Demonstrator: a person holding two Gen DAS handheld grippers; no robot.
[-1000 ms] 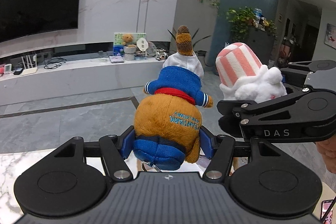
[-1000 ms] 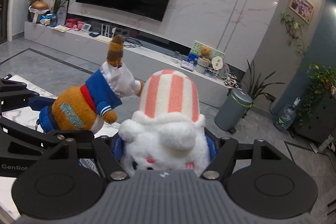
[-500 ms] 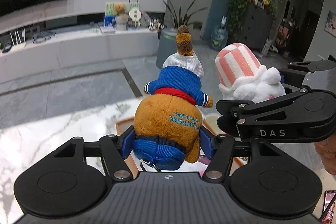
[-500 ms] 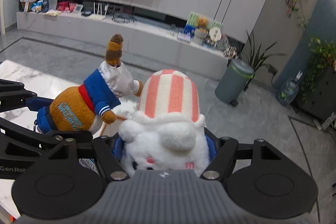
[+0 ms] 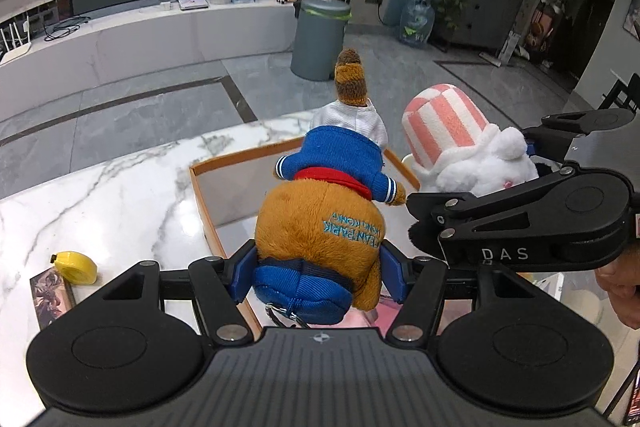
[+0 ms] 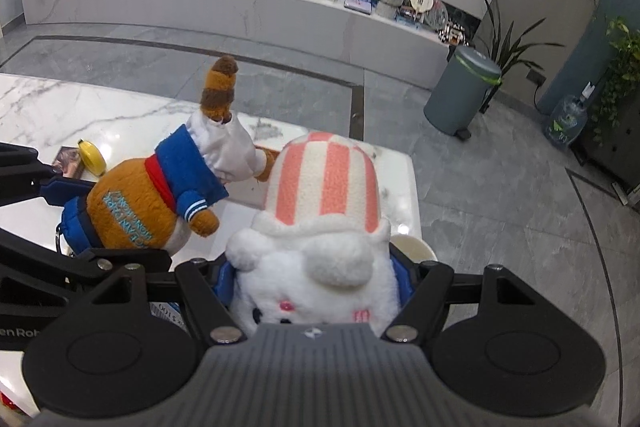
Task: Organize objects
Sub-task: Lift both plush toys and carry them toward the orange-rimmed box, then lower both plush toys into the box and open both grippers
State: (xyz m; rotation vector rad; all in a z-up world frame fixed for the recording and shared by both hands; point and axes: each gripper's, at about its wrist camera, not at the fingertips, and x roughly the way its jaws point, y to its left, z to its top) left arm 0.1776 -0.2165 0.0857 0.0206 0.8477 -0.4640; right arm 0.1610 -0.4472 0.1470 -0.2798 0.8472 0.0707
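My left gripper (image 5: pixel 318 277) is shut on a brown plush toy (image 5: pixel 320 227) in a blue jacket, held upside down above an open box with an orange rim (image 5: pixel 212 227). The same toy shows at the left of the right wrist view (image 6: pixel 136 211). My right gripper (image 6: pixel 316 287) is shut on a white plush toy with a pink-striped hat (image 6: pixel 320 227), held beside the brown one; it shows at the right of the left wrist view (image 5: pixel 460 147).
A white marble table (image 5: pixel 100 195) lies below. A yellow tape measure (image 5: pixel 76 267) and a card (image 5: pixel 50 295) lie at its left. A white cup (image 6: pixel 412 247) sits under the right gripper. A grey bin (image 6: pixel 460 99) stands on the floor beyond.
Both grippers have tilted downward with their toys still held. The table, the box and the yellow tape measure have come into view below.
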